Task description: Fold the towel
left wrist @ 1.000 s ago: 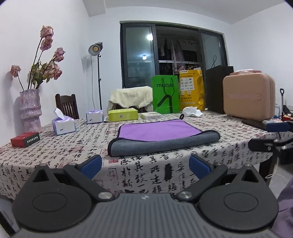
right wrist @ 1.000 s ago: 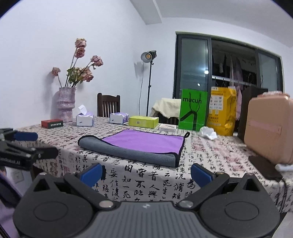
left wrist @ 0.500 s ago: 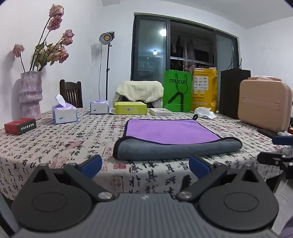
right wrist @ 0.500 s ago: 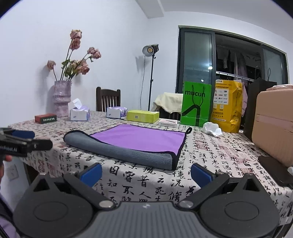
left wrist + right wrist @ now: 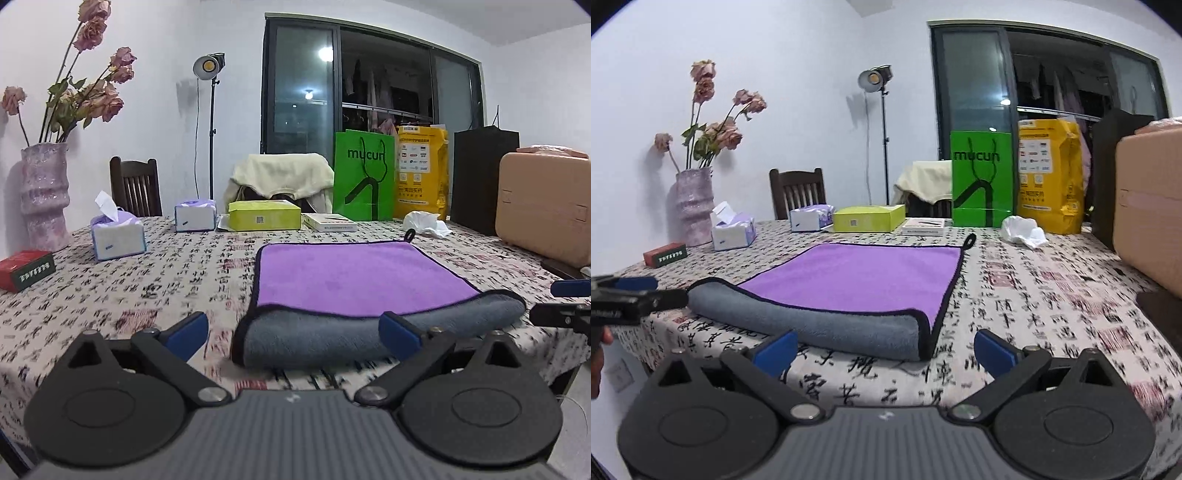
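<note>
The towel lies flat on the table, purple face up, with its near edge turned back into a thick grey roll that runs along the front side close to the table's edge. A small hanging loop sits at the far corner, at about 1 o'clock from the towel's middle in the left view. The left gripper hangs low in front of the roll's left end, jaws wide apart and holding nothing; the roll fills the gap between the blue fingertips in the picture, though contact cannot be made out. The right gripper is likewise spread and empty, low and level with the cloth, facing the roll's right end, which lies at 12 o'clock between its pads. Each tool shows in the other's view at the outer edge, so the two flank the roll's two ends. That placement looks chosen so both ends can be pinched together and the fold carried evenly toward the far hem. The low, flat approach would let a lower finger slip under the roll. Boxes, a vase and a case stand well apart from the towel, leaving room to fold.
</note>
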Demonstrator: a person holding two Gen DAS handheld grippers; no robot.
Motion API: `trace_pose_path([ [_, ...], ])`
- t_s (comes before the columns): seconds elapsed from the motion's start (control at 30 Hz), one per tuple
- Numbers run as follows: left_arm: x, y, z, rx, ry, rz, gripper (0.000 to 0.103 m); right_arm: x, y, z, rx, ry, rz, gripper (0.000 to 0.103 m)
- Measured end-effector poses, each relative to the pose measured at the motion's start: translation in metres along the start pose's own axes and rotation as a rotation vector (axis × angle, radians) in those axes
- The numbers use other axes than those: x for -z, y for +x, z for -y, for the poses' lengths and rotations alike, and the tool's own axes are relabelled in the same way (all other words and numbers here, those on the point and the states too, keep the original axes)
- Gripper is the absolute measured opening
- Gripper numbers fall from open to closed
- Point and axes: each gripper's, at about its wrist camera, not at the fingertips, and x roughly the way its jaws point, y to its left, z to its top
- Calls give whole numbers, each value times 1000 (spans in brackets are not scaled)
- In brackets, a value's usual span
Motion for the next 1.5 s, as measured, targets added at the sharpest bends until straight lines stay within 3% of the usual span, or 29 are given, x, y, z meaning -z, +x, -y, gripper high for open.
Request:
trace_pose_path([
  [0.23, -7, 34, -12, 20, -2, -82, 78, -10, 29, 8, -38, 0, -52, 77],
  [0.4, -7, 45, -18, 40, -10, -119, 74, -13, 46, 13, -57, 12, -84, 53],
  [0.47, -8, 49, -21, 48, -18, -135, 71, -14, 52, 16, -65, 18, -93, 50],
  [0.6, -9, 55, -25, 61, -14, -168, 51, -16, 60, 21, -80, 41, -107, 38],
  [0.8, -10, 56, -23, 50, 32, -190, 32, -20, 67, 30, -115, 68, -142, 12],
  [0.83, -10, 56, -23, 51, 39, -190, 26, -19, 68, 30, -113, 63, -149, 12],
  [0.93, -11, 56, -22, 49, 54, -204, 22, -19, 69, 29, -122, 54, -155, 8],
  [1.1, -13, 53, -22, 62, 65, -206, 22, -19, 64, 23, -137, 20, -134, 6],
  [1.3, -10, 51, -16, 75, 126, -198, 22, -14, 60, 16, -93, -51, -101, 7],
  [1.5, -9, 53, -18, 91, 143, -209, 24, -15, 61, 19, -85, -23, -130, 8],
])
